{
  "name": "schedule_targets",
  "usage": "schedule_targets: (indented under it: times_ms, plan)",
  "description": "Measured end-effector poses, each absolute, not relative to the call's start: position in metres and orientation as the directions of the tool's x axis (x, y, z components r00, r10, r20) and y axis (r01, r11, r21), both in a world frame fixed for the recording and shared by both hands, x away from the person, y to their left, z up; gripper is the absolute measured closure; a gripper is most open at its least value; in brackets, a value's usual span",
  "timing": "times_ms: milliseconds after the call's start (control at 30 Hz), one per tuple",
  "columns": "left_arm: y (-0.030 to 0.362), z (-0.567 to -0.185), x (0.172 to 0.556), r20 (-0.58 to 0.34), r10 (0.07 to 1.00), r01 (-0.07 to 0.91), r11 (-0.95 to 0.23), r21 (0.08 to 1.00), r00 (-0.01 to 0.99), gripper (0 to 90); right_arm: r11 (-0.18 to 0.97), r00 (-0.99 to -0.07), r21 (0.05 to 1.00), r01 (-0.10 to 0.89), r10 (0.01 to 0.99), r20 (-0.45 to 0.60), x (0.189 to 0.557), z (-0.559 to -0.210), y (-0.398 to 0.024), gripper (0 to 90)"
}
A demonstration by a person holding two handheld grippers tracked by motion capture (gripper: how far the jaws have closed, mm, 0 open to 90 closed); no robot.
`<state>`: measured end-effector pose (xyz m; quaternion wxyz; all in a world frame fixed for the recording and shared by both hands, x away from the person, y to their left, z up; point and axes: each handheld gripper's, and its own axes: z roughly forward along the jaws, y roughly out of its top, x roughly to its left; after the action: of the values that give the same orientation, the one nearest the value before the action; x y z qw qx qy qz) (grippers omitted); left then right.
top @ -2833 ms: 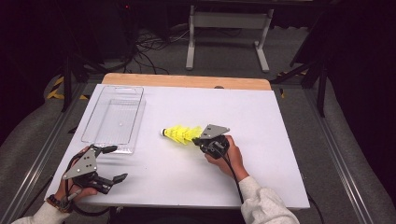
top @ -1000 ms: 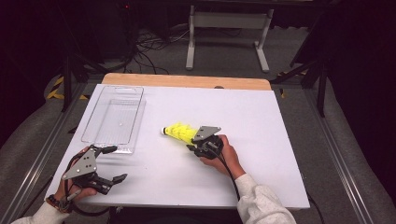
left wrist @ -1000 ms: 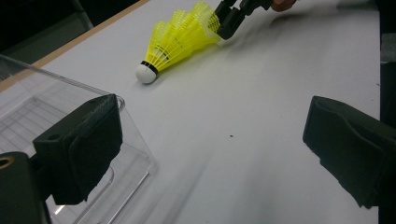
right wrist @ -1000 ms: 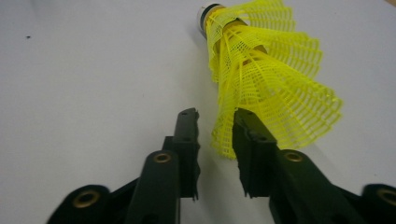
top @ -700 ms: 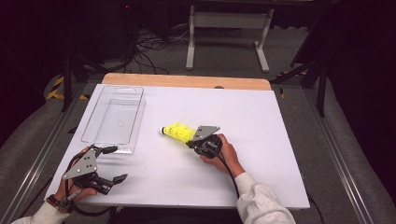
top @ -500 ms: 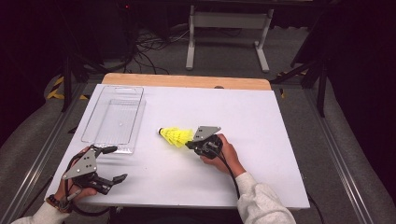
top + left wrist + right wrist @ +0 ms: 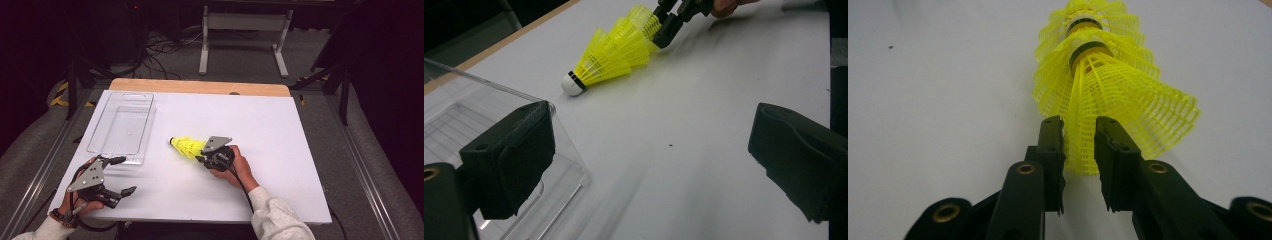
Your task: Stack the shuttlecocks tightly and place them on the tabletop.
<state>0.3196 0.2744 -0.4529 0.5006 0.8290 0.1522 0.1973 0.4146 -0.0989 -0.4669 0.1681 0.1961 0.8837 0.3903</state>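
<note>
A stack of yellow shuttlecocks (image 7: 186, 146) lay on its side near the middle of the white tabletop (image 7: 280, 130), nested one into another, the white cork tip (image 7: 572, 84) pointing toward the clear plastic bin (image 7: 121, 128) and the open mesh skirts flaring toward the person's right hand (image 7: 235, 167). In the right gripper view, the rim of the outermost skirt (image 7: 1128, 107) sat between the two black jaws of the right gripper (image 7: 1079, 145), which were drawn in narrowly on a strip of the mesh; the jaws looked closed on it, though a thin gap showed on each side. The right gripper (image 7: 204, 154) lay low over the tabletop, just right of the stack.

The bin stood empty-looking at the left rear of the tabletop, well apart from the shuttlecocks. Near the front left corner the left hand (image 7: 80, 200) held the left gripper (image 7: 120, 175), its jaws spread wide with nothing between them, one jaw just beside the bin's near corner (image 7: 569, 165).
</note>
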Motion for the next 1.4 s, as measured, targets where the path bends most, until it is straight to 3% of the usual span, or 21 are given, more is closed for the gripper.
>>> schedule_targets:
  times_ms: [200, 533, 733, 1000, 1400]
  plan:
    - [0.274, -0.453, 0.32, 0.17, 0.449, 0.059, -0.451, 0.89, 0.877, 5.7, 0.598, -0.833, 0.767, 0.232, 0.529, -0.16, 0.414, -0.465, -0.095, 87.4]
    - [0.275, -0.452, 0.32, 0.172, 0.453, 0.058, -0.449, 0.892, 0.875, 5.7, 0.577, -0.803, 0.776, 0.256, 0.573, -0.162, 0.417, -0.467, -0.09, 88.1]
    - [0.276, -0.452, 0.32, 0.165, 0.454, 0.063, -0.446, 0.893, 0.876, 5.7, 0.572, -0.801, 0.776, 0.265, 0.578, -0.153, 0.418, -0.469, -0.089, 80.2]
    - [0.275, -0.452, 0.319, 0.17, 0.452, 0.058, -0.447, 0.892, 0.876, 5.6, 0.552, -0.792, 0.779, 0.297, 0.598, -0.122, 0.42, -0.469, -0.097, 61.3]
    - [0.275, -0.452, 0.32, 0.17, 0.452, 0.059, -0.448, 0.892, 0.876, 5.6, 0.557, -0.835, 0.783, 0.276, 0.543, -0.091, 0.415, -0.463, -0.099, 50.9]
